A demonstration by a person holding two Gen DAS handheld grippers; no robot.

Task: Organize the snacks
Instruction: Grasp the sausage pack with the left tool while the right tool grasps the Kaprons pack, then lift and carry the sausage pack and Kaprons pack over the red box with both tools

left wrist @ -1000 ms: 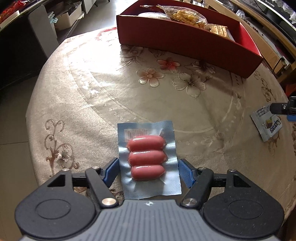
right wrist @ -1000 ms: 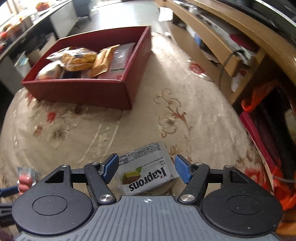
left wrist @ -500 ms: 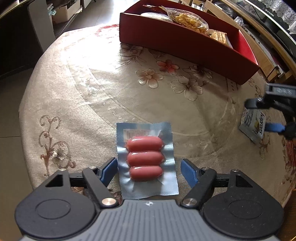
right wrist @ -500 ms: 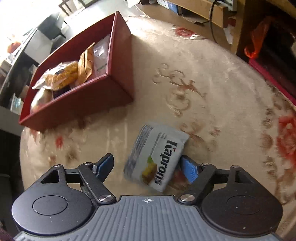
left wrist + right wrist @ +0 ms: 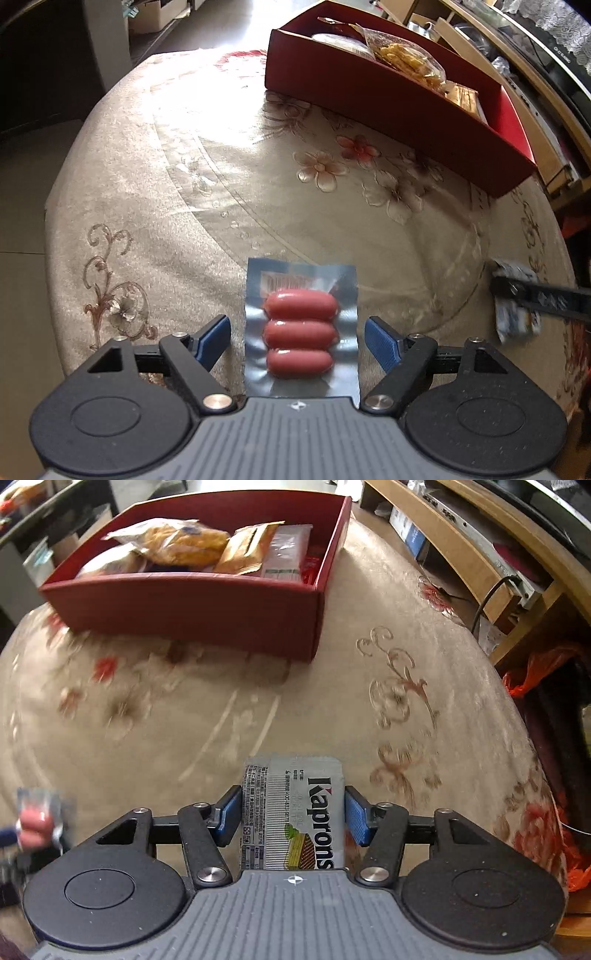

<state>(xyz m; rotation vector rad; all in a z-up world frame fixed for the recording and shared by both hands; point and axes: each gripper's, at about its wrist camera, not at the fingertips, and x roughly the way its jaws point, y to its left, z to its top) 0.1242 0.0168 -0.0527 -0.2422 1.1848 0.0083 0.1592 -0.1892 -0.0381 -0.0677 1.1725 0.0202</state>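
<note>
Closing our right gripper (image 5: 293, 814) on the wafer pack (image 5: 293, 812), we left our left gripper (image 5: 297, 341) open around the sausages (image 5: 300, 334), box (image 5: 207, 602) next.

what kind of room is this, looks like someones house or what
Most likely a home living or dining room. A round table wears a floral tablecloth, a red box on it holds packaged snacks, and a low wooden shelf unit with electronics and cables runs along the wall.
</note>
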